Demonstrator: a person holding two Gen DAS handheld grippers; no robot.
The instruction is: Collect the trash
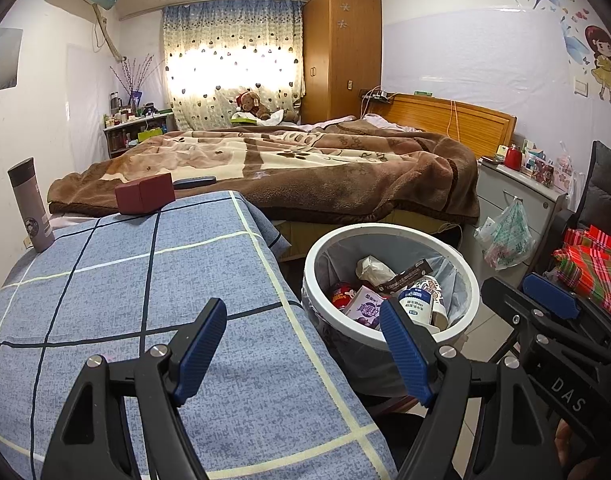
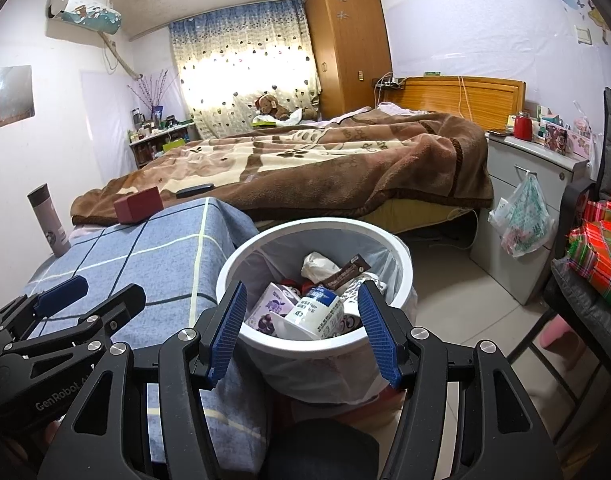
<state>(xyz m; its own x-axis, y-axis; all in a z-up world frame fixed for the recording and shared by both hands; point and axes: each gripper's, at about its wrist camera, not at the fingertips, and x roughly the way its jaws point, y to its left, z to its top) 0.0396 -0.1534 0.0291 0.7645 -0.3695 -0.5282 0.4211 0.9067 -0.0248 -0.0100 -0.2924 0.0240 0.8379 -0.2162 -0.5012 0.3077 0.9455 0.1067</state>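
A white round trash bin (image 1: pixel 461 328) (image 2: pixel 393 248) with a clear liner stands on the floor beside the blue checked table (image 1: pixel 105 288) (image 2: pixel 161 256). It holds a purple carton (image 1: pixel 363 308) (image 2: pixel 271 308), a white cup (image 2: pixel 319 316), a crumpled tissue (image 1: pixel 371 268) and a brown wrapper (image 2: pixel 345 272). My left gripper (image 1: pixel 301 344) is open and empty, over the table's right edge next to the bin. My right gripper (image 2: pixel 303 328) is open and empty, just in front of the bin's near rim. Each gripper shows in the other's view (image 1: pixel 545 300) (image 2: pixel 61 292).
A grey flask (image 1: pixel 29 204) (image 2: pixel 49 220) and a dark red box (image 1: pixel 145 198) (image 2: pixel 139 204) stand on the table's far side. Behind is a bed with a brown blanket (image 1: pixel 305 168). A grey cabinet with a hanging plastic bag (image 2: pixel 523 220) and a chair with red checked bags (image 2: pixel 597 256) stand at right.
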